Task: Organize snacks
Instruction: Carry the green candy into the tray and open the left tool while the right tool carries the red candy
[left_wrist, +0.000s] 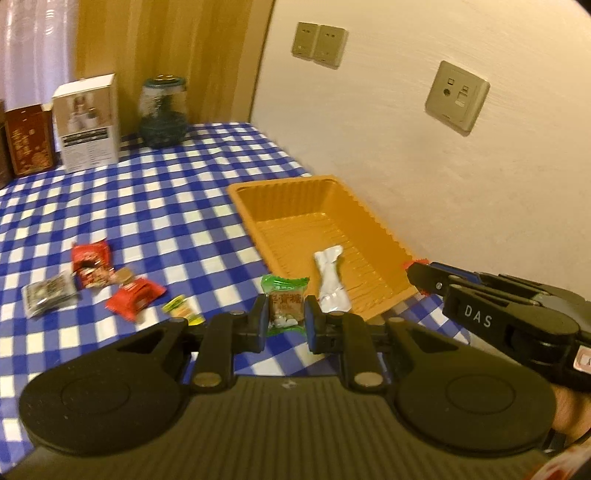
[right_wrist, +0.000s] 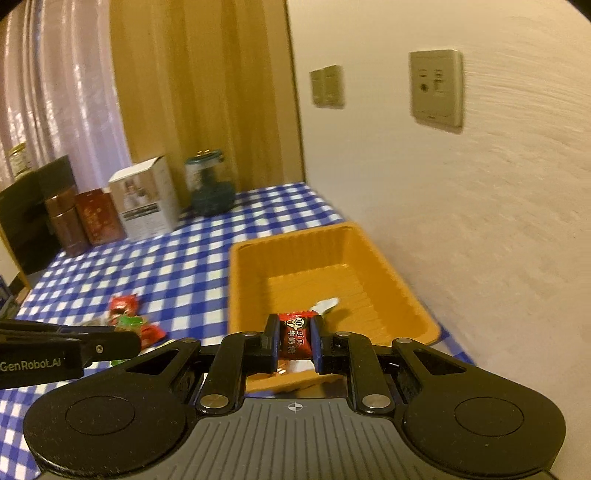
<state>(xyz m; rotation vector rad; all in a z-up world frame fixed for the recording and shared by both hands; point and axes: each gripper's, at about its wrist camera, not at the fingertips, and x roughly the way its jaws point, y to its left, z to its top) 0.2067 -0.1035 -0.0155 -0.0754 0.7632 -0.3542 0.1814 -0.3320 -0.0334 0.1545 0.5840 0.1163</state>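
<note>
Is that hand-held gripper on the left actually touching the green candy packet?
Touching. In the left wrist view the left hand-held gripper has its blue pads pressed against both sides of the green candy packet, with no gap.

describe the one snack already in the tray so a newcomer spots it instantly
Find the orange tray on the blue-checked tablecloth, against the wall. On its ribbed floor, toward the near end, lies one long white packet. It is plain white and pinched in the middle, while the loose snacks on the cloth are red, green or yellow.
</note>
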